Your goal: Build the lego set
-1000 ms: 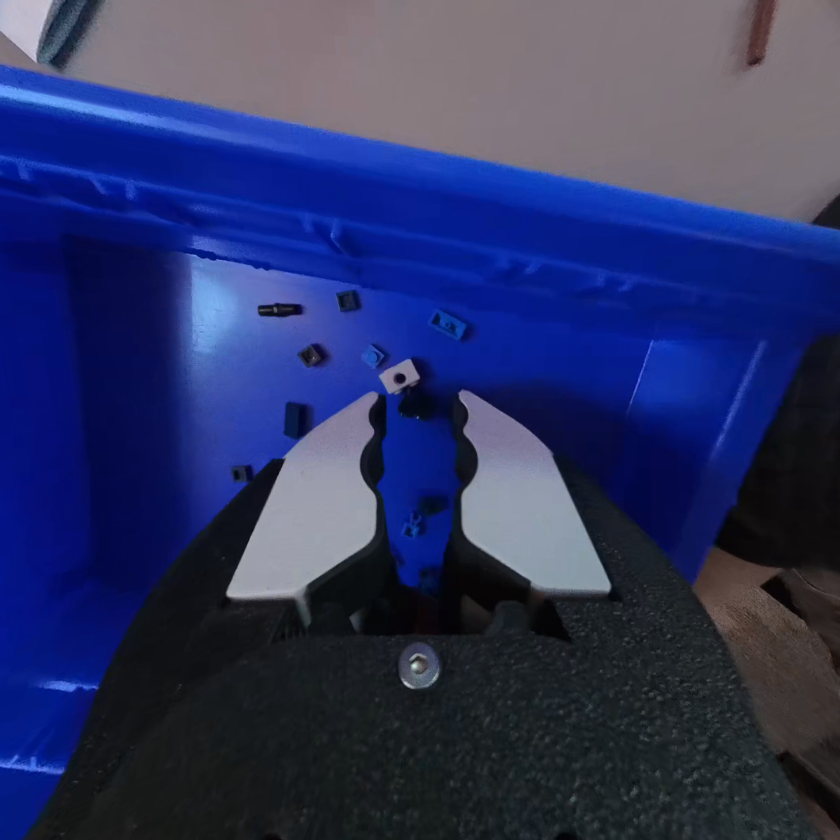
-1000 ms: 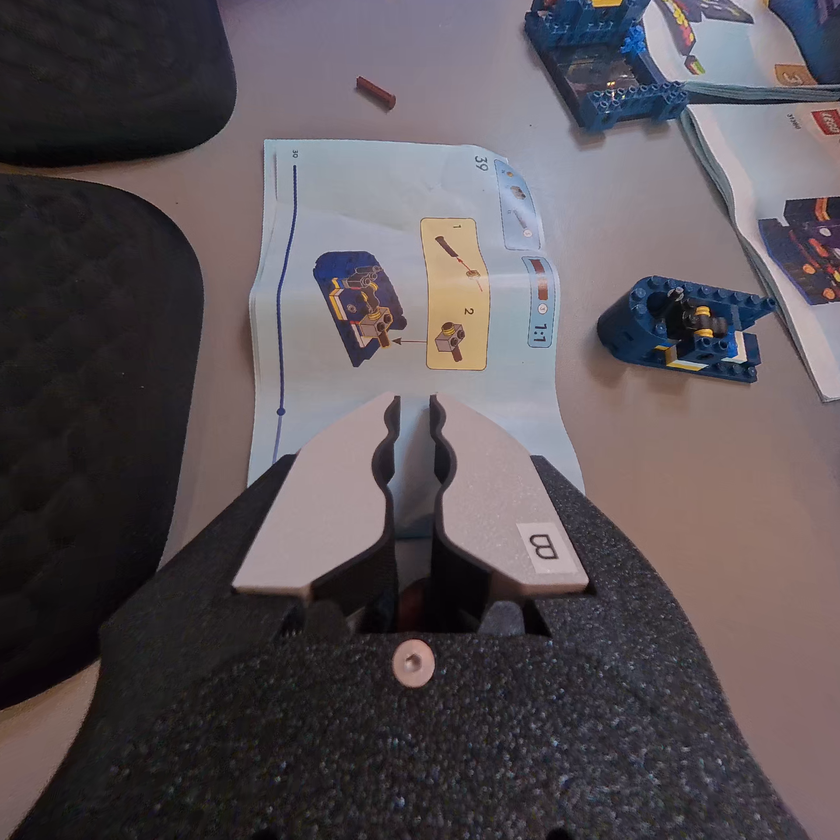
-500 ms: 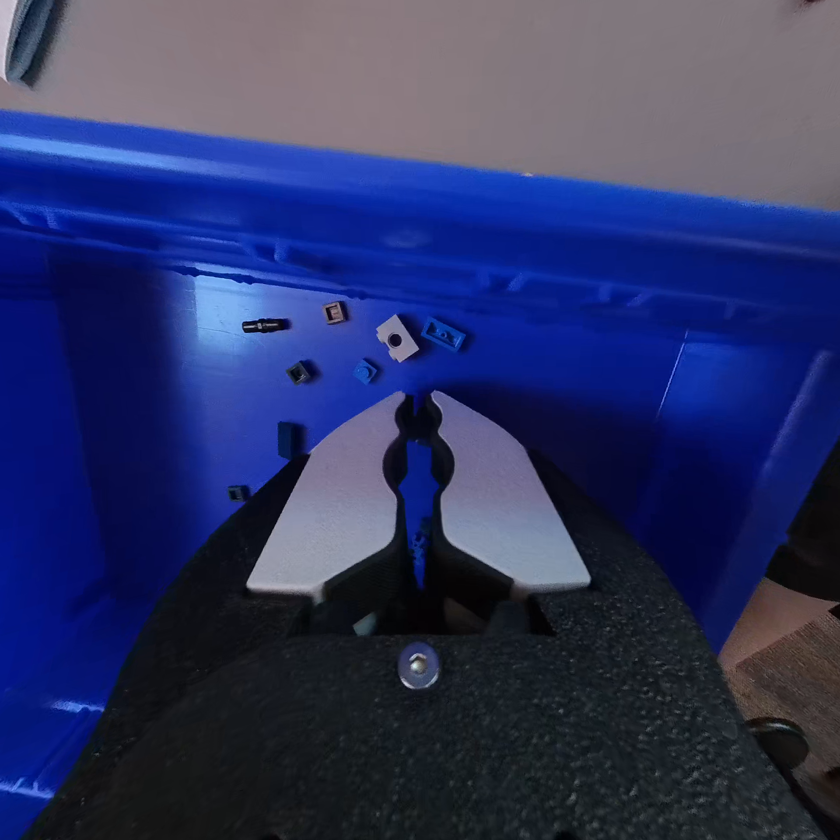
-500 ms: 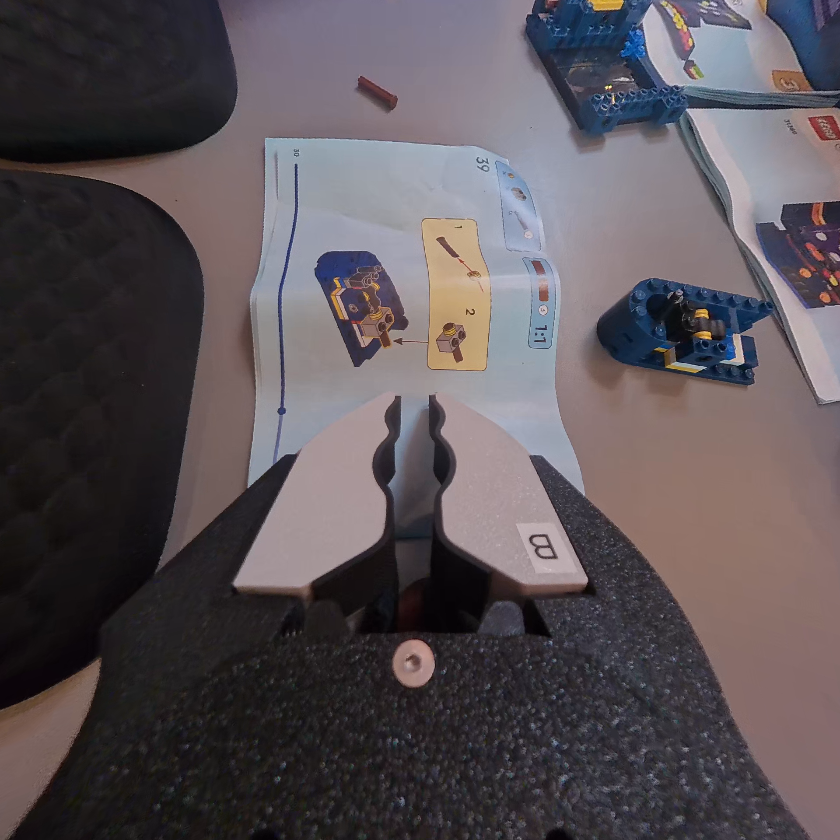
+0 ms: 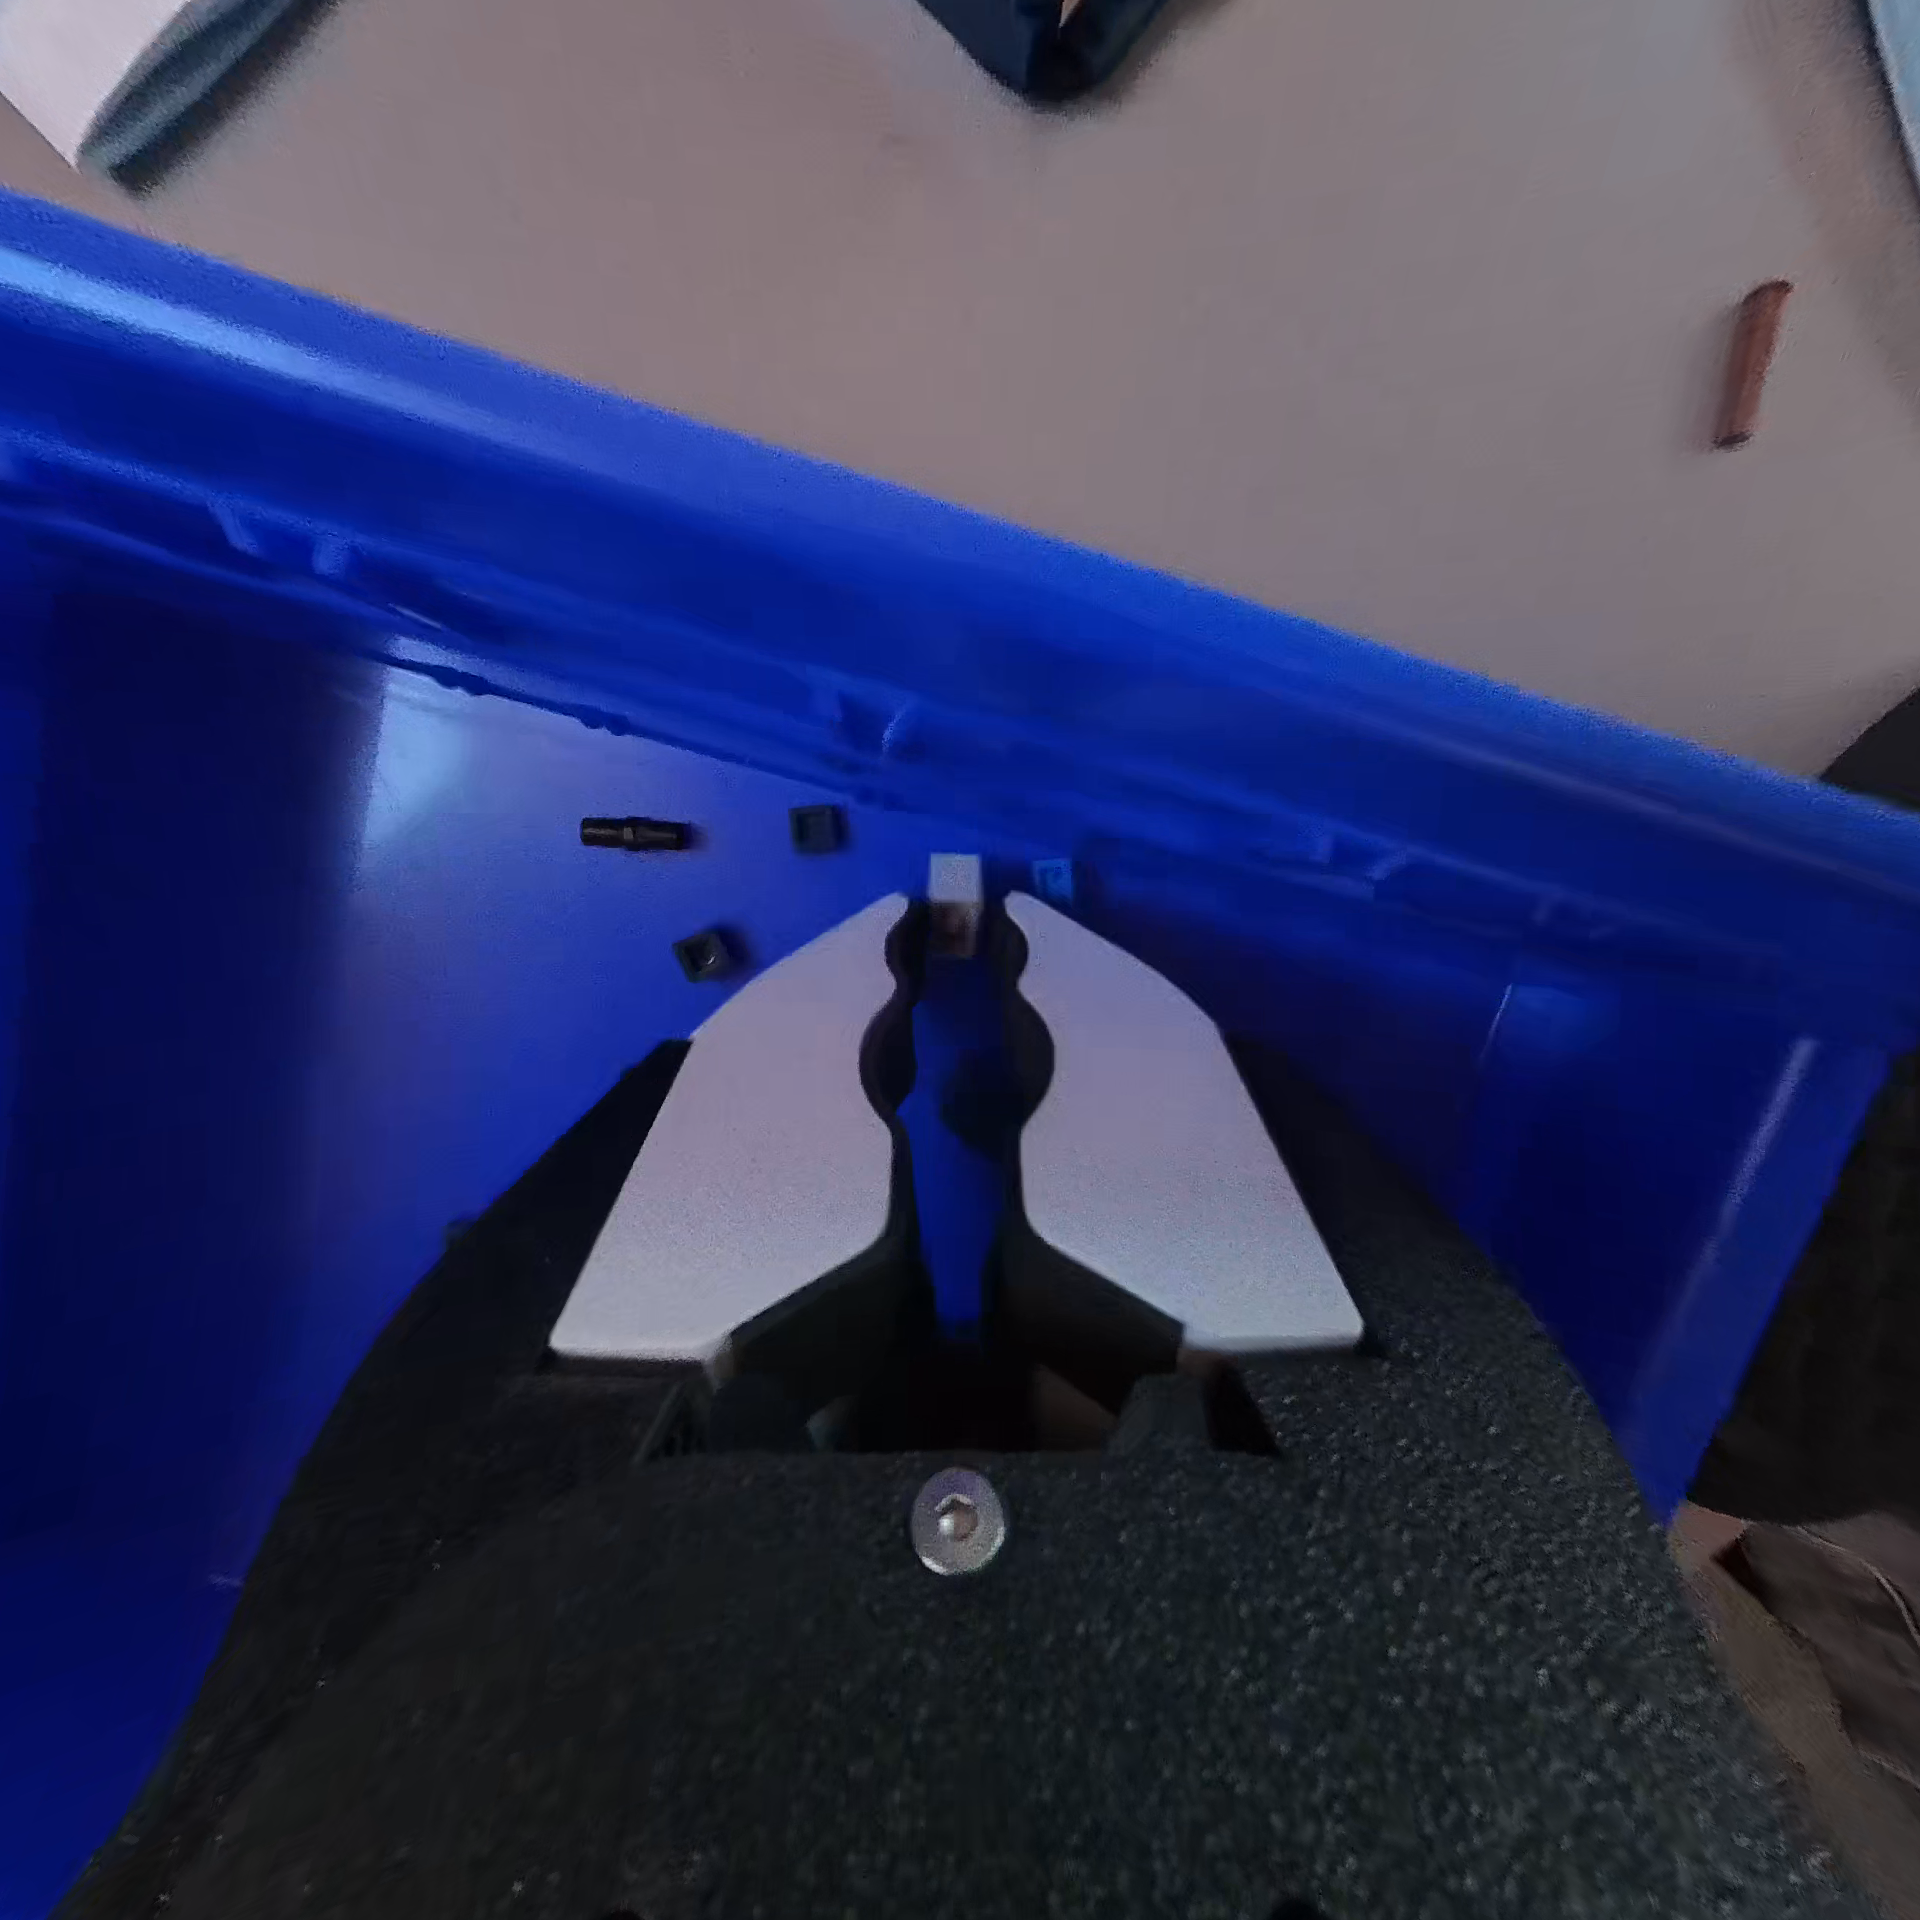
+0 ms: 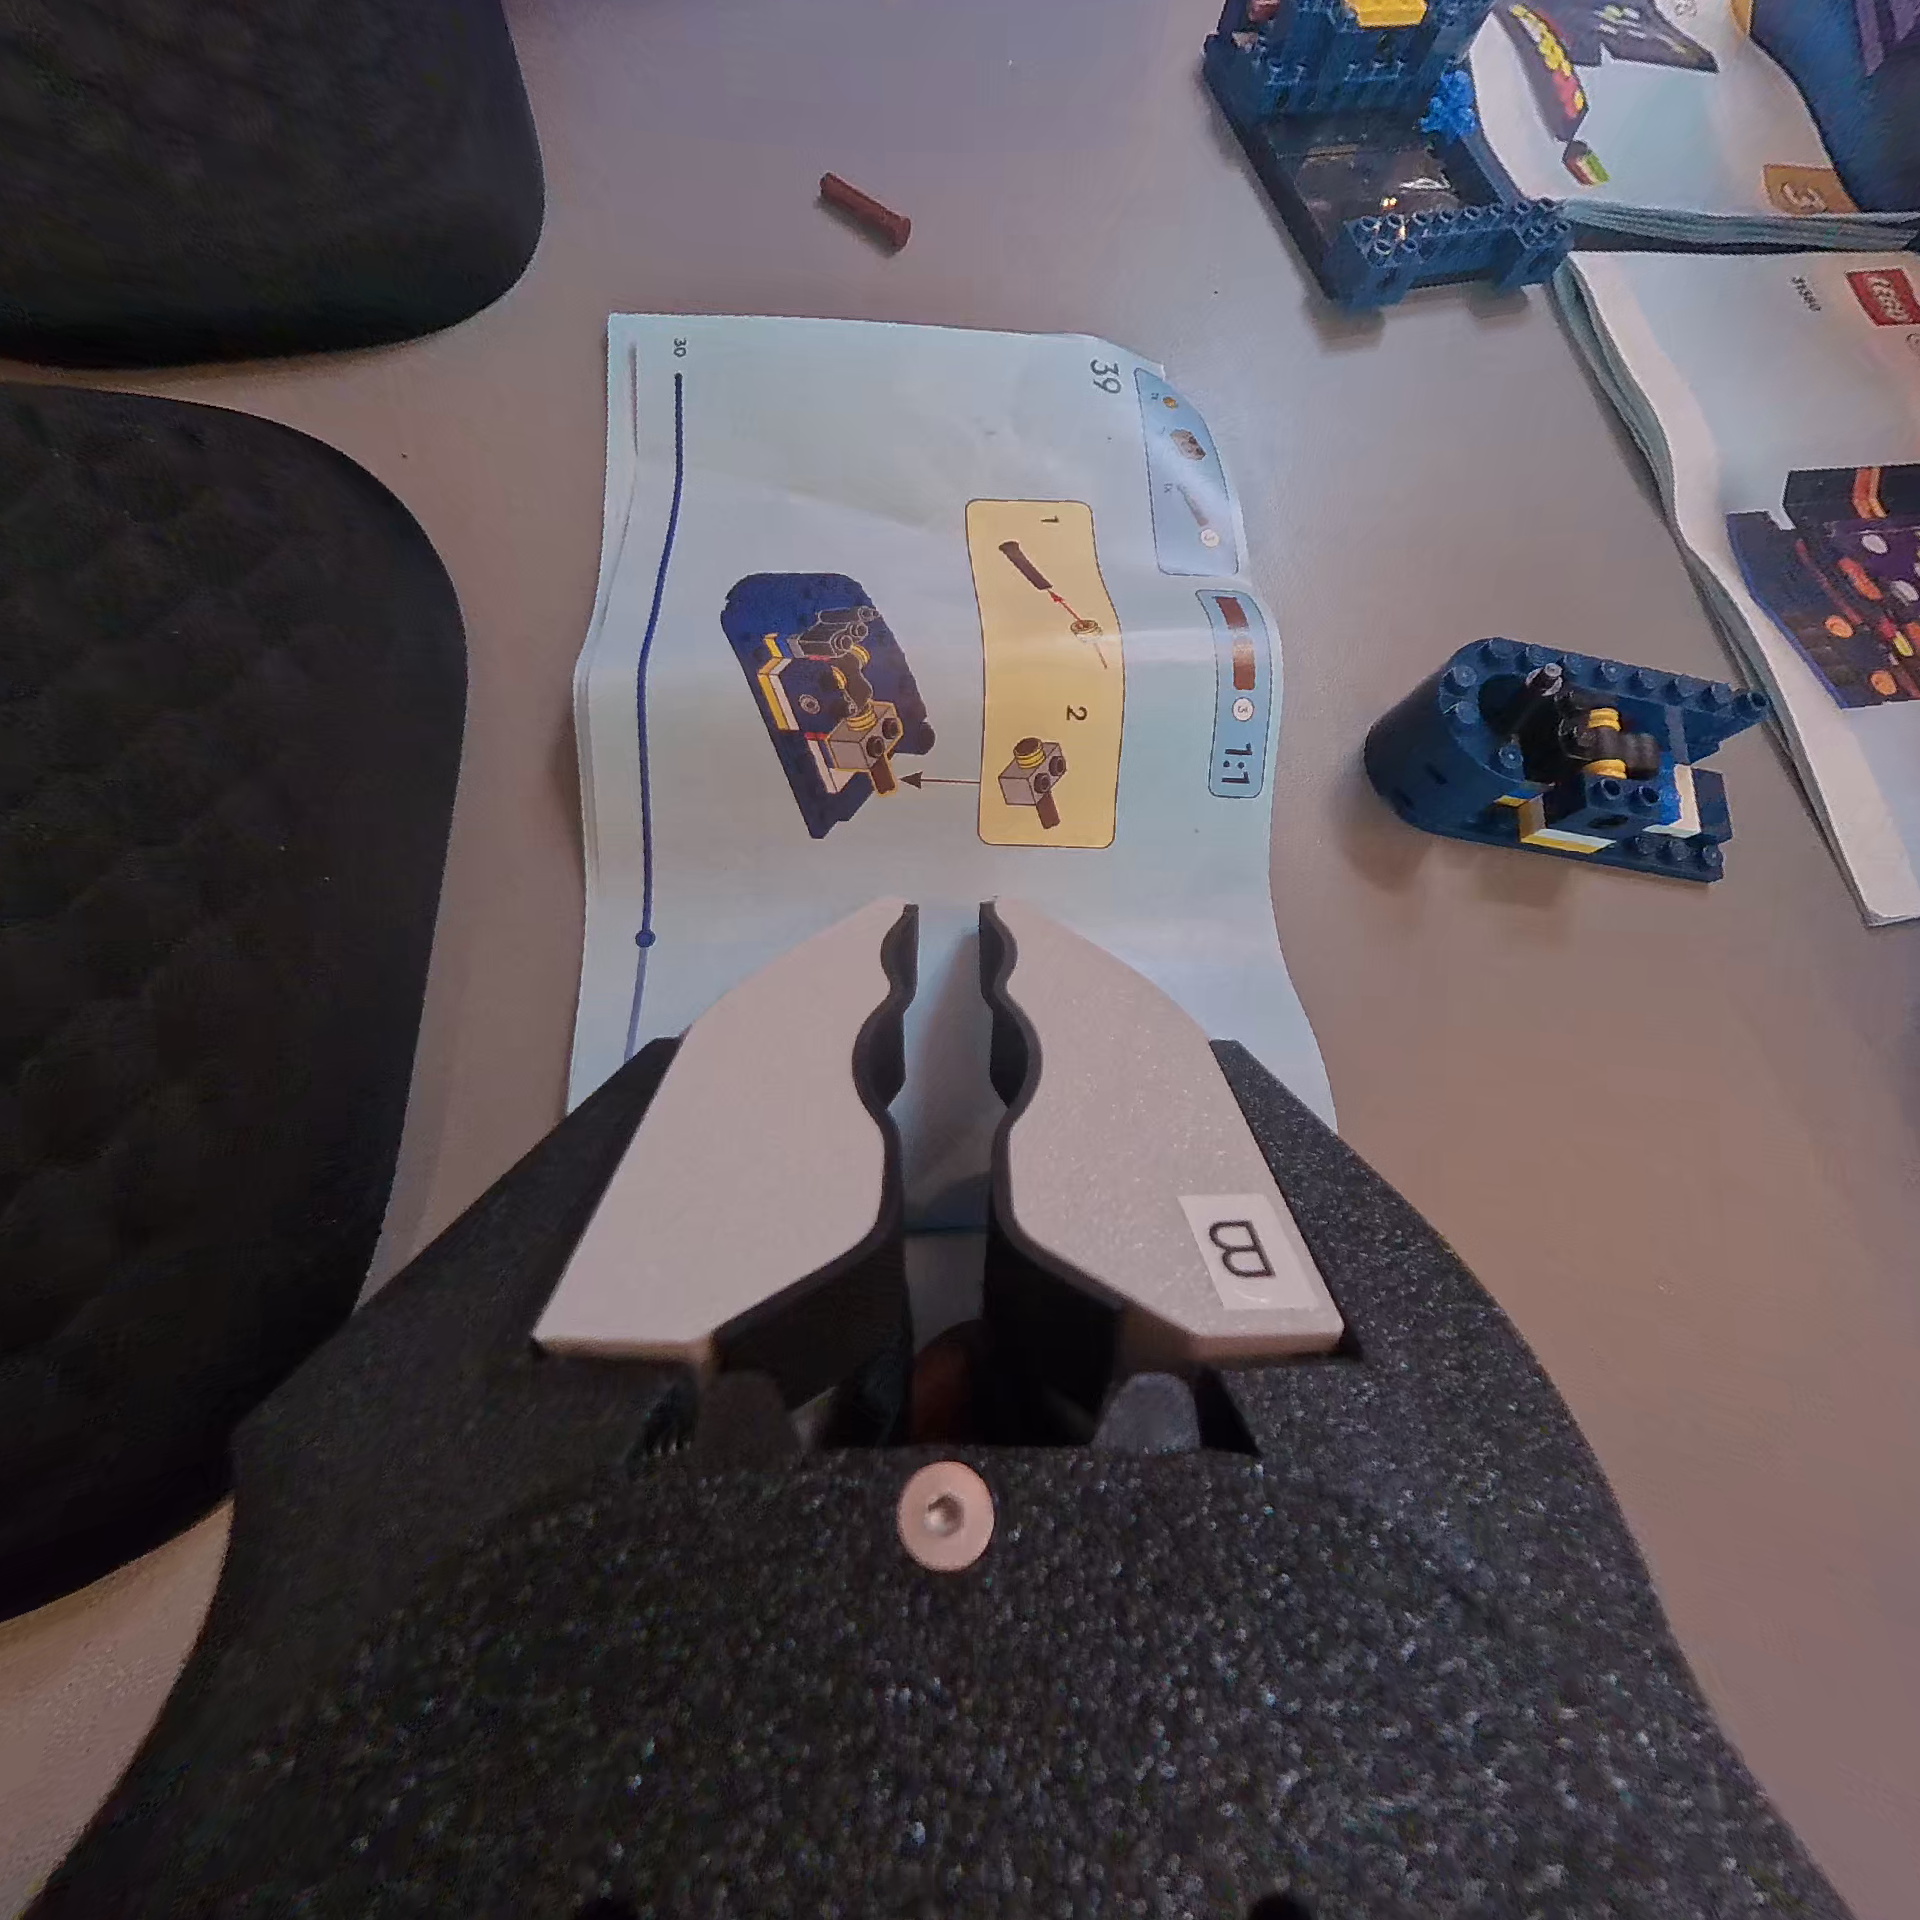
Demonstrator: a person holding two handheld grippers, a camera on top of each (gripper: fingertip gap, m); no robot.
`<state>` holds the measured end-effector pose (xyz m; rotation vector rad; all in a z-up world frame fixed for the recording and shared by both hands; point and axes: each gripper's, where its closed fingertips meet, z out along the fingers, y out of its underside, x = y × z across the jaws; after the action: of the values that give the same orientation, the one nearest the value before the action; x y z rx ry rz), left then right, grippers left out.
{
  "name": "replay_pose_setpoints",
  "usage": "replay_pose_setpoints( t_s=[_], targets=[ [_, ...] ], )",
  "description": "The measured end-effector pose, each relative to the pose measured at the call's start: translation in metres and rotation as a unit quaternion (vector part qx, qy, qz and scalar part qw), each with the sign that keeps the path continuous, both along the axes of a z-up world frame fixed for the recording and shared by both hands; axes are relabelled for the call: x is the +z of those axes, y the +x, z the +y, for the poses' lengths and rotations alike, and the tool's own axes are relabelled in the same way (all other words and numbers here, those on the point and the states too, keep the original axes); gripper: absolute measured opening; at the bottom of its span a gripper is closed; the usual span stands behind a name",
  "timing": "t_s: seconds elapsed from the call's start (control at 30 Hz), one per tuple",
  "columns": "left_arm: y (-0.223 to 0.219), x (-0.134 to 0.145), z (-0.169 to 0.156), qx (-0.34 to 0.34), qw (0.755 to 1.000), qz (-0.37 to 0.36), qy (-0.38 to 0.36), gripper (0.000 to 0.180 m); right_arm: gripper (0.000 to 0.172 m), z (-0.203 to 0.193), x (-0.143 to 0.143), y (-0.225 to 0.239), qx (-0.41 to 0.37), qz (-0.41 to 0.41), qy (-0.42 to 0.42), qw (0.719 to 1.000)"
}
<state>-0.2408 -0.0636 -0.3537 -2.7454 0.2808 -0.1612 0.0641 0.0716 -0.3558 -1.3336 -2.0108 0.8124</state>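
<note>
Left gripper point(image 5: 954, 920) pinches a small grey brick point(image 5: 954, 902) inside your blue bin point(image 5: 935, 582).
Right gripper point(image 6: 948, 914), narrow and bare, hovers over grey table point(image 6: 1455, 1091); instruction sheet point(image 6: 894, 499) at 12 o'clock.

Glossy plastic blue bin point(image 5: 935, 540) – matt grainy black gripper bodies; thin creased paper instruction sheet point(image 6: 883, 436), smooth grey tabletop point(image 6: 1507, 1143).

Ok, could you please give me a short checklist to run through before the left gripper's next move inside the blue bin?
1. White brick sits between the left gripper's fingertips: ok.
2. Grip on it firm: cannot tell, the picture is blurred.
3. Black pin and the other loose pieces apart from the jaws: ok.
4. Room below the blue bin's rim: cannot tell.
5. Right gripper empty, jaws slightly apart over the instruction sheet: ok.
</note>
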Motion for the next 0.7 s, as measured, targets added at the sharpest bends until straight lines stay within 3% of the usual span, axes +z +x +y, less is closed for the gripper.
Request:
replay_pose_setpoints(
  t_s=[0.17,0.27,0.33,0.4,0.53,0.6,0.7],
  targets=[
    [-0.001,0.010,-0.001,-0.021,0.999,0.025,0.016,0.009,0.011,0.000,0.000,0.000,0.000,0.000,-0.001,1.000],
    [-0.003,0.043,0.004,-0.011,0.995,0.043,0.084,0.008,0.011,0.000,0.000,0.000,0.000,-0.001,-0.003,1.000],
    [0.000,0.080,0.010,-0.006,0.983,0.060,0.174,0.008,0.011,0.000,0.000,0.000,0.000,0.000,-0.002,1.000],
    [0.013,0.127,0.014,-0.006,0.954,0.078,0.289,0.008,0.011,0.000,0.000,0.000,0.000,0.000,-0.001,1.000],
    [0.074,0.212,0.011,-0.043,0.847,0.114,0.517,0.008,0.013,0.000,0.001,0.000,0.000,0.004,0.003,1.000],
    [0.120,0.225,0.011,-0.084,0.808,0.101,0.575,0.008,0.019,0.000,0.004,0.000,0.000,0.018,0.007,1.000],
    [0.184,0.224,0.019,-0.128,0.773,0.015,0.622,0.008,0.027,0.001,0.022,-0.002,-0.003,0.075,0.002,0.997]
  ],
)
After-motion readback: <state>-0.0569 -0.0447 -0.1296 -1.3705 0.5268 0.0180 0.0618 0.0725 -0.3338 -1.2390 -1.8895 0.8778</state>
